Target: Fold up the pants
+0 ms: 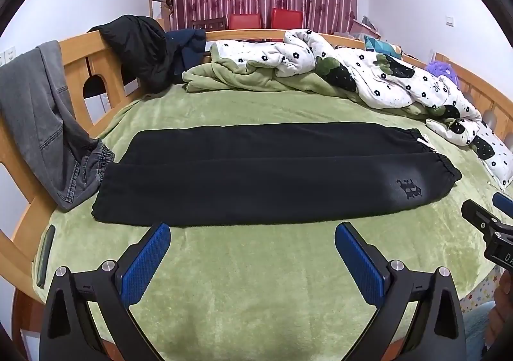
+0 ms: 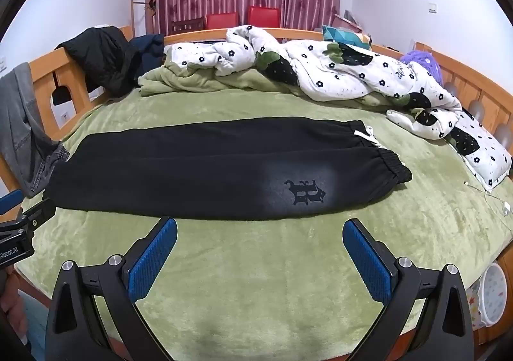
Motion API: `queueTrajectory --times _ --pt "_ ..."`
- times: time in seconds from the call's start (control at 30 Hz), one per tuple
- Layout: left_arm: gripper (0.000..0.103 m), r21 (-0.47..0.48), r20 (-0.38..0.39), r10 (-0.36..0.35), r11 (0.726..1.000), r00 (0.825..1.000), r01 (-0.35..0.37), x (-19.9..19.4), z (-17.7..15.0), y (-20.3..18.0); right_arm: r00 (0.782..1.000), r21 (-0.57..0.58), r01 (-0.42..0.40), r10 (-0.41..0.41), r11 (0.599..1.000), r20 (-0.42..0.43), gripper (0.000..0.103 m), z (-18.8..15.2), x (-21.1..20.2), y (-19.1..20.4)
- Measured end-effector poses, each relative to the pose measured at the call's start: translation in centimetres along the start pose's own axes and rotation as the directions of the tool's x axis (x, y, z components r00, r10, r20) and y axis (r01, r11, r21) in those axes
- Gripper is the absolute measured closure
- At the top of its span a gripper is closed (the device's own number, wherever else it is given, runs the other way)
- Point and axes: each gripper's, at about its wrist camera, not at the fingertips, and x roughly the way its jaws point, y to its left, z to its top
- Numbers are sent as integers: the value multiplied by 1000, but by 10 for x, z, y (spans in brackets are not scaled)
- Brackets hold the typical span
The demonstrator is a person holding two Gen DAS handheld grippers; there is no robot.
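Black pants point(image 1: 256, 175) lie flat across the green blanket, the two legs side by side, leg ends to the left, elastic waistband with a white drawstring to the right. A dark emblem point(image 2: 304, 192) is printed near the waist. My left gripper point(image 1: 251, 233) is open and empty, just in front of the pants' near edge, toward the leg half. My right gripper point(image 2: 259, 228) is open and empty, in front of the near edge below the emblem. Each gripper shows at the edge of the other's view: the right one point(image 1: 487, 213), the left one point(image 2: 19, 213).
A flowered duvet point(image 1: 368, 72) is bunched along the back and right of the bed. Grey jeans point(image 1: 41, 124) and a black jacket point(image 1: 138, 47) hang on the wooden bed rail at left. A phone point(image 1: 46, 255) lies near the left edge. A charger cable point(image 2: 493, 197) lies at right.
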Motion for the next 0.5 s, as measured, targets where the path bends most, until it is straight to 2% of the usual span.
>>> queueTrajectory --times 0.5 --pt "0 -2 -9 0 1000 1000 0 2 -1 0 1000 2 -1 1 1000 0 1 -1 -2 1"
